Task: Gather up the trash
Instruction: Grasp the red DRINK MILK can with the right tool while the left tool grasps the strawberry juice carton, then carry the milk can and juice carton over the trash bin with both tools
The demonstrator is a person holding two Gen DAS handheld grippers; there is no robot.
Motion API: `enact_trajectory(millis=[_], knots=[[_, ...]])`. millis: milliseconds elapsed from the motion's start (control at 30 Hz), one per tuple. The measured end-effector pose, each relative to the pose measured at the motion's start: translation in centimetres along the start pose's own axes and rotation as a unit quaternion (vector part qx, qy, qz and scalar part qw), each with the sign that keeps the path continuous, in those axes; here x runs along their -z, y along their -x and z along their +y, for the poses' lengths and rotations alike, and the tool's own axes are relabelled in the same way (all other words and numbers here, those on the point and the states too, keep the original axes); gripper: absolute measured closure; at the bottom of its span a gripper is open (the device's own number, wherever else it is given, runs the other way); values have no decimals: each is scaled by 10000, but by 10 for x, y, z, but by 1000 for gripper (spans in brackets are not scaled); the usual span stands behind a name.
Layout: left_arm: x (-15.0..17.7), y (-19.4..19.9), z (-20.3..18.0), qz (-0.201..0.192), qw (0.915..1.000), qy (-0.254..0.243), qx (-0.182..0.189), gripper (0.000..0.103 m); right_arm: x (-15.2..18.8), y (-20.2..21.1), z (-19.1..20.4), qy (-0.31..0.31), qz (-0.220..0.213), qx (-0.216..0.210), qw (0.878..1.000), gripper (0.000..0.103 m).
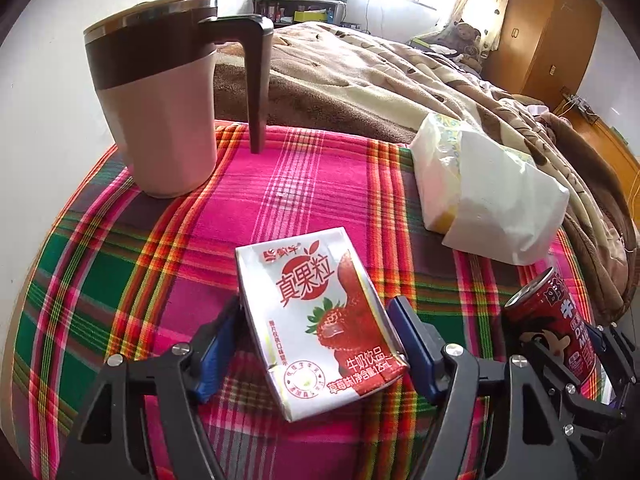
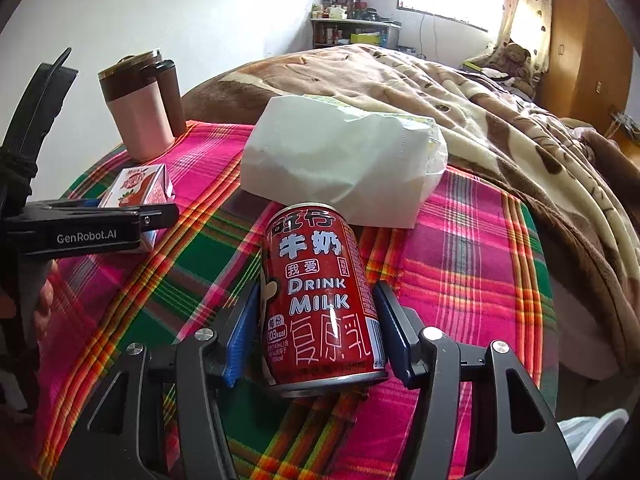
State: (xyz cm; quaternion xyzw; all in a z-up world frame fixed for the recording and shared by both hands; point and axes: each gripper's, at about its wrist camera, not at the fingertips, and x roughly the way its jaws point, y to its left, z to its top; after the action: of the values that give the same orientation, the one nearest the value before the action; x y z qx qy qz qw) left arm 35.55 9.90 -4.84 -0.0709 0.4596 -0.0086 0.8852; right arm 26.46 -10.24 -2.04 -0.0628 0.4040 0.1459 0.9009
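Plaid tablecloth [image 1: 120,264] covers the table, bed blanket [image 1: 360,80] behind it. Pink mug [image 1: 160,112] stands at the back left, tissue pack [image 1: 488,192] at the right edge. We have the strawberry milk carton [image 1: 316,320] lying flat between the left gripper [image 1: 316,344] pads, which look spread with small gaps either side, so not clamped yet. The red milk can [image 2: 320,300] sits between the right gripper [image 2: 316,336] pads; contact is unclear, so we can't tell if it's gripped. To do this well we'd close squarely on the carton's side walls, gently since it may crush, and pinch the can mid-body.
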Motion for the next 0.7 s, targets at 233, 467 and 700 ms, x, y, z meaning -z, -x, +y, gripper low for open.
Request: enact_trajectory(millis=[233, 467, 700], knots=[[17, 21, -15, -107, 9996, -227, 160, 28, 10, 12, -8, -340, -116, -51, 9993, 46], [32, 51, -34, -283, 9983, -378, 331, 28, 26, 38, -13, -581, -319, -56, 9978, 46], [53, 85, -55, -457, 9958, -523, 599, 28, 41, 65, -22, -831, -480, -14, 9954, 46]])
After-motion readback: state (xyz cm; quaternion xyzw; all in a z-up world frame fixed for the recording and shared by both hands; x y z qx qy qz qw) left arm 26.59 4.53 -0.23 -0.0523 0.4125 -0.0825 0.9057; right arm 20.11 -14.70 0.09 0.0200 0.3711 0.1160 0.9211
